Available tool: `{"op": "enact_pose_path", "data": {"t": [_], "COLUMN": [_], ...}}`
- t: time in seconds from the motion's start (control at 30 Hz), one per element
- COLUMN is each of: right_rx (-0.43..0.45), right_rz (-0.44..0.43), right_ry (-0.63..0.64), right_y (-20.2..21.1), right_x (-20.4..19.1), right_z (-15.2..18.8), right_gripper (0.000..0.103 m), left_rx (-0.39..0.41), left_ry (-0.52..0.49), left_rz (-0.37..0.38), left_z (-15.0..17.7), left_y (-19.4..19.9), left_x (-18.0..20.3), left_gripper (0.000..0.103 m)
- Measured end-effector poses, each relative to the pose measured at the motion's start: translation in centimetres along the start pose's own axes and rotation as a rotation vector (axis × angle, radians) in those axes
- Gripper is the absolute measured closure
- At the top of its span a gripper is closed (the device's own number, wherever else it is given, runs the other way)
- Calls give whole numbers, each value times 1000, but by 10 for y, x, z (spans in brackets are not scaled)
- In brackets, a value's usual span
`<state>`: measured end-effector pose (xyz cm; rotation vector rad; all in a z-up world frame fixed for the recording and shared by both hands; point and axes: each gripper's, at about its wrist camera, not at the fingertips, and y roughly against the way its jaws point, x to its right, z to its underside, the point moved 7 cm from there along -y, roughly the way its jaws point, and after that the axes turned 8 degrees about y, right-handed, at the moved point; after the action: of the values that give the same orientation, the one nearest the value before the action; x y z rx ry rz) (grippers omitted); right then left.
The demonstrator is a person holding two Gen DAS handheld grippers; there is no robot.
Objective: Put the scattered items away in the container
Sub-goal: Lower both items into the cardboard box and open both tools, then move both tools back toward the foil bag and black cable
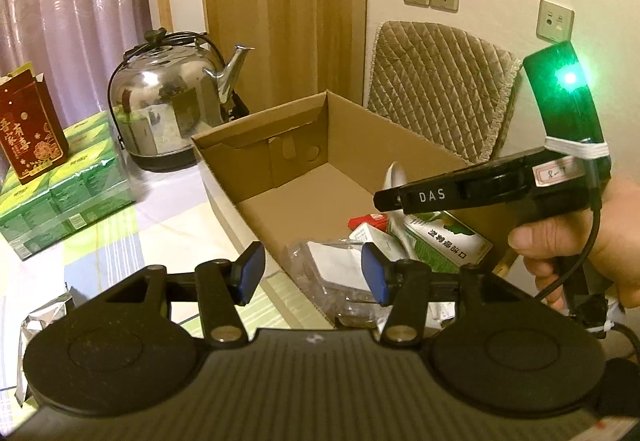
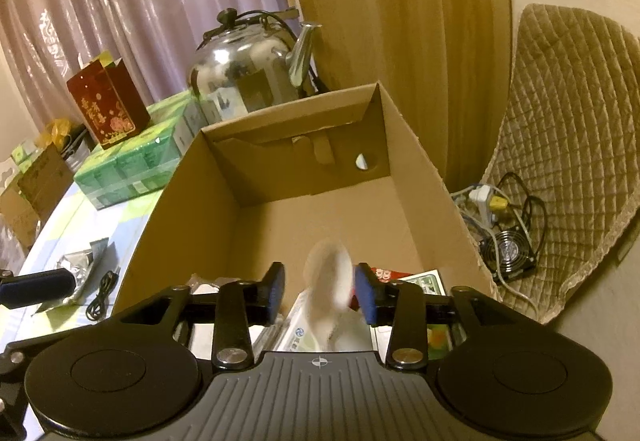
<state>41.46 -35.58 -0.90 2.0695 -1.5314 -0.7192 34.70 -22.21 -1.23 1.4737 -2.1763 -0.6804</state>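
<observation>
An open cardboard box stands on the table. Inside lie a green and white packet, a red packet and a clear bag with a white pad. My left gripper is open and empty over the box's near left wall. My right gripper is over the box, its jaws apart; a blurred white spoon-like thing sits between them, leaning on the right pad. The right gripper also shows in the left wrist view.
A steel kettle, a green carton pack with a red box on it stand left of the box. A silver foil pouch and a black cable lie on the table. A quilted chair back is behind.
</observation>
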Motion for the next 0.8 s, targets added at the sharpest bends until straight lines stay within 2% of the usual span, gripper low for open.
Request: {"op": "enact_pose_path", "data": {"t": [0.43, 0.6, 0.8], "right_rx": [54, 72, 100], "right_rz": [-26, -32, -42], "right_ry": [-2, 38, 45], "right_y": [37, 58, 85], "right_x": [-22, -43, -64], "right_z": [7, 12, 21], "right_gripper": [48, 42, 29], "left_rx": [8, 14, 24], "left_ry": [66, 99, 142], "left_rz": [-32, -50, -86], "left_z": [14, 24, 40], "left_y": [24, 44, 76], "left_x": [-20, -27, -43], "left_gripper": [52, 51, 45]}}
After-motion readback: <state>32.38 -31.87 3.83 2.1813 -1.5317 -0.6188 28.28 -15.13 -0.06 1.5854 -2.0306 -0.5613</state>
